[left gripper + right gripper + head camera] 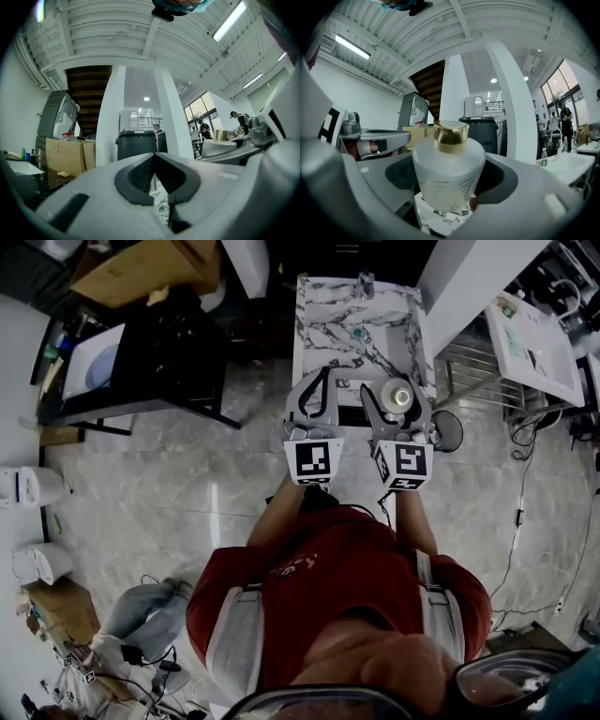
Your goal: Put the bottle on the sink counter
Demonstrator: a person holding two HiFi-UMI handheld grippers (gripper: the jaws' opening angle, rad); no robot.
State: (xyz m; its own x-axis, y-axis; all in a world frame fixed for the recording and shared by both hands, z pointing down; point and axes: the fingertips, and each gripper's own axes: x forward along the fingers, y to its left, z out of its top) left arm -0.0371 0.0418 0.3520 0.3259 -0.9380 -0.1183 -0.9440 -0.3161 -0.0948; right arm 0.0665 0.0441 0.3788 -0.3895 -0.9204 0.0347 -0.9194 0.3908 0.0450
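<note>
My right fingers [373, 418] grip the bottle [449, 176] upright (gold cap up) over the near edge of the marble surface [328, 315], upper centre of frame, which extends straight ahead; left fingers [302, 399] closed, empty

Left hand-held gripper [153, 156] jaws together, nothing between; black bin [136, 143], cardboard box [70, 157] beyond.

Marble-patterned bench [323, 324]: white top, dark veins. Small teal item [358, 334] lies near bench middle. Clear object [366, 283] stands at far edge, too small to identify. Bench stands on glossy grey tiled floor [187, 493]. Thin cable [517, 521] lies on floor, well right of bench's right edge.
</note>
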